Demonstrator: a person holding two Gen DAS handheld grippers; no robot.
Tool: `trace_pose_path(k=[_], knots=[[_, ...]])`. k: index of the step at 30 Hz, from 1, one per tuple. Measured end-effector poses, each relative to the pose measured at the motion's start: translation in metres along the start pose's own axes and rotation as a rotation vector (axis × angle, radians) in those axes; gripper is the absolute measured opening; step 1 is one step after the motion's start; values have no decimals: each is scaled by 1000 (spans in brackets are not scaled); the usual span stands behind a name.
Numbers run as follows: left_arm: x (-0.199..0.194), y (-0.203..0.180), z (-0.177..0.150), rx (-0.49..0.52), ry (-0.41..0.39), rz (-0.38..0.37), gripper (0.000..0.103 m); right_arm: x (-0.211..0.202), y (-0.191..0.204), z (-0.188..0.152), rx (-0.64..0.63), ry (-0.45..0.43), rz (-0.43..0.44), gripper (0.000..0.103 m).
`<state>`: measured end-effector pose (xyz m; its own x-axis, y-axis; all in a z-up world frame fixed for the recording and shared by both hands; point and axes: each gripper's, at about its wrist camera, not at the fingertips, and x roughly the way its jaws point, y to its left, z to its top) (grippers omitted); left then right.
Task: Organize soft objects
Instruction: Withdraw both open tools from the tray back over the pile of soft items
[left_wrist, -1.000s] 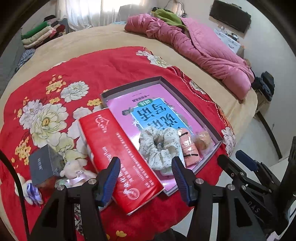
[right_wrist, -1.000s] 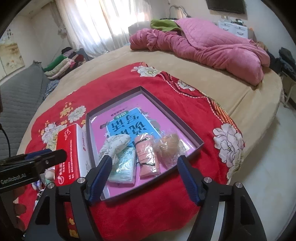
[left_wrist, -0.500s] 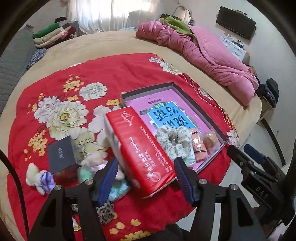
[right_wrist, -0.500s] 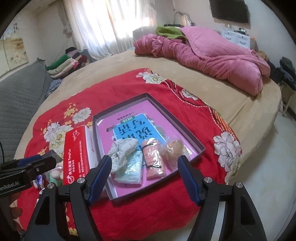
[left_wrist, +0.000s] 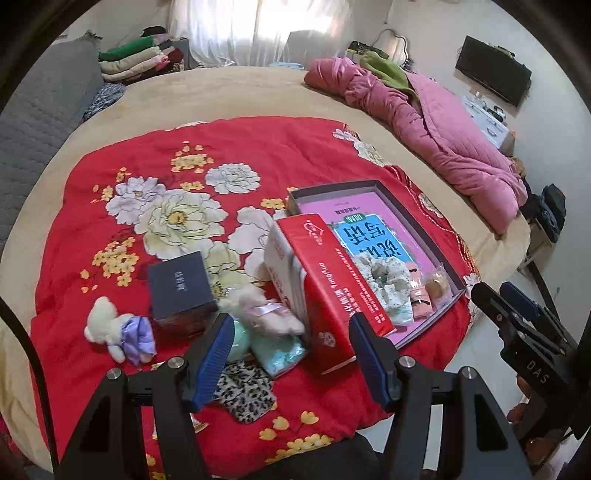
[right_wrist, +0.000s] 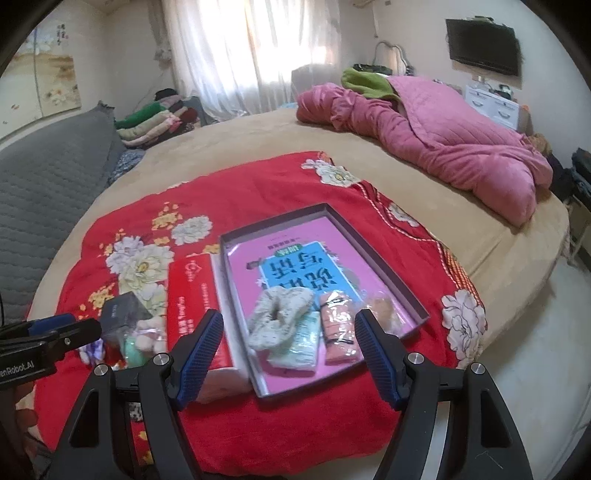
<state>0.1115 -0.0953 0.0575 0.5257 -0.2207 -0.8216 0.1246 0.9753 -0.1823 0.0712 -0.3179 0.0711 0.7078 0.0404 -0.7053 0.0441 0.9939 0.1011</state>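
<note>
A shallow grey tray (left_wrist: 421, 229) (right_wrist: 384, 266) with a pink and blue book lies on the red floral cloth. In it sit a floral scrunchie (left_wrist: 384, 280) (right_wrist: 280, 314), a mint packet (right_wrist: 299, 350), a pink roll (right_wrist: 338, 332) and a tan ball (left_wrist: 436, 288). Left of the tray stands a red tissue pack (left_wrist: 325, 280) (right_wrist: 188, 291). Loose soft items lie beside it: a white bear (left_wrist: 118, 328), a cream plush (left_wrist: 262, 310), a mint pouch (left_wrist: 277, 350), a leopard cloth (left_wrist: 243, 395). My left gripper (left_wrist: 291, 358) and right gripper (right_wrist: 286, 350) are open, empty, above the cloth's front.
A dark box (left_wrist: 181, 288) stands by the soft toys. A pink quilt (right_wrist: 443, 147) lies at the back right of the round bed, folded clothes (right_wrist: 155, 122) at the back left. The bed edge and floor (right_wrist: 517, 369) are to the right.
Both grippers have pulled back and up from the tray. The left view has swung left, bringing the loose toys, pouch and leopard cloth into view. Both stay open.
</note>
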Motion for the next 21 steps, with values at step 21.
trace_pose_path(k=[21], knots=[[-71,107,-24,-178,-36,98,64,-41,77,6,-152,-46,109,75]])
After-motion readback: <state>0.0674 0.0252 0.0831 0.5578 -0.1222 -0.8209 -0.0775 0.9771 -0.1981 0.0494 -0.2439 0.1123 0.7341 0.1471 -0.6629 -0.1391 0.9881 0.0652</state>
